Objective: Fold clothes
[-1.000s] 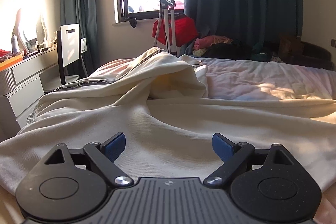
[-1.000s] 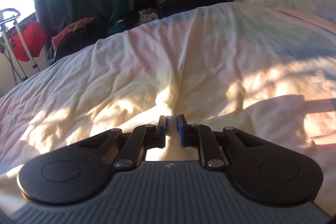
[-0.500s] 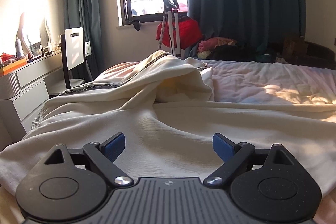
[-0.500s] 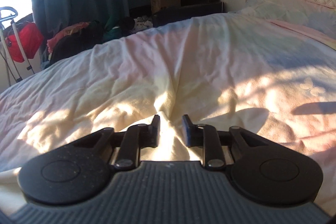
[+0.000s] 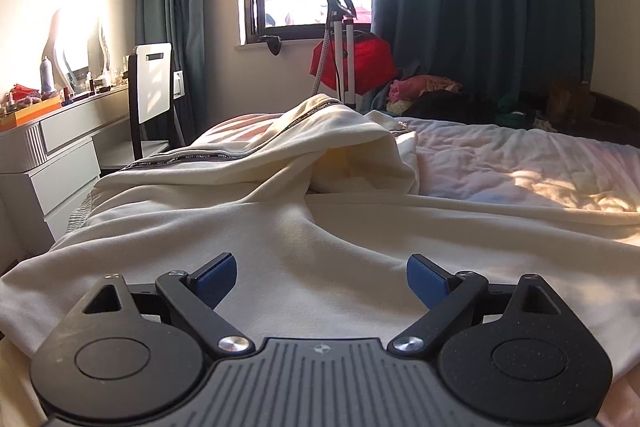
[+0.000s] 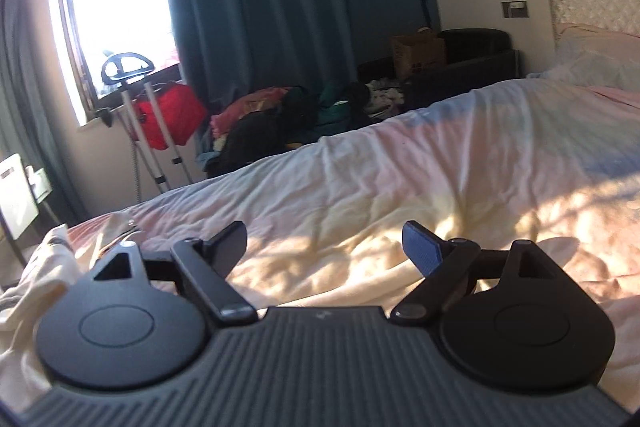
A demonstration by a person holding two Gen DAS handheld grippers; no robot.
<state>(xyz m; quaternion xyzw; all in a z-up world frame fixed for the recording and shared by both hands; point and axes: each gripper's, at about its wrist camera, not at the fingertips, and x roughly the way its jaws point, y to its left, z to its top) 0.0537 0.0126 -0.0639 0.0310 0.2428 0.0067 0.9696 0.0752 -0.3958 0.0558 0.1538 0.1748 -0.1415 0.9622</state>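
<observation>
Jaws wide apart above cream garment (image 5: 320,227).

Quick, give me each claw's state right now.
Left claw: open, empty, over the cream garment.
Right claw: open, holding nothing, above the bed sheet.

Straight ahead of the left gripper (image 5: 322,277), its jaws spread wide, the cream garment (image 5: 280,227) lies flat and low, an easy lane. Farther on, a raised fold (image 5: 320,143) of the same cloth humps up across the left half. To the right of it the bedsheet (image 5: 520,167) runs open to the far edge. On the left, the chair (image 5: 152,87) and drawer unit (image 5: 60,155) crowd the bed's edge. Beyond the right gripper (image 6: 324,247), also spread, only rumpled sheet; a clothes pile (image 6: 280,115) and steamer stand (image 6: 140,115) block the far side.
</observation>
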